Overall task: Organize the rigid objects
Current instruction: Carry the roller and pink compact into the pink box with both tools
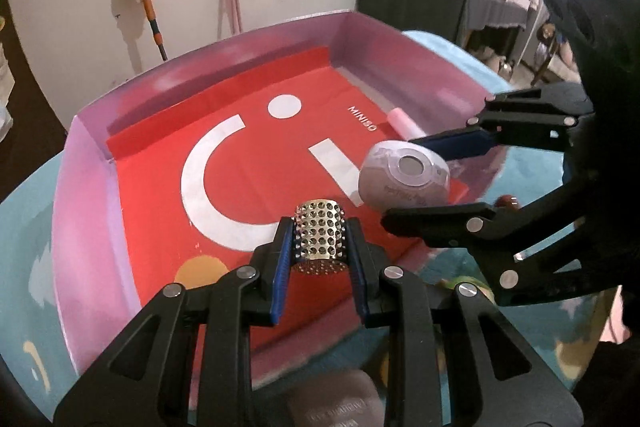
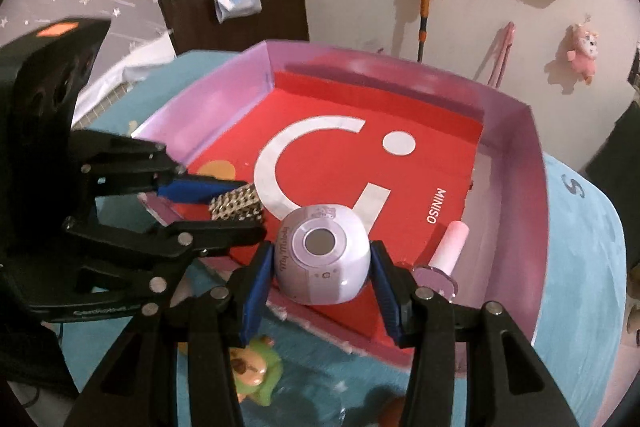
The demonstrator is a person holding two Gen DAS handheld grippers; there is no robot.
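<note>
- The left hand-held gripper (image 1: 319, 247) is pinched on a perforated metal cylinder (image 1: 318, 235), which is held upright above the near part of the box floor; it has not been set down.
- The right hand-held gripper (image 2: 322, 269) is clamped on a rounded lilac gadget (image 2: 322, 259) with a round window on its face; it is carried just over the near edge of the box.
- The lilac-walled box (image 2: 516, 187) is lined with a red printed sheet (image 2: 340, 99); a pink tube with a lilac base (image 2: 450, 247) already lies inside, by its right wall.
- Judged from this, one item is placed and two are arriving.
- A green figurine (image 2: 256, 371) is left outside on the blue tabletop (image 2: 580, 267); other leftovers cannot be told.
</note>
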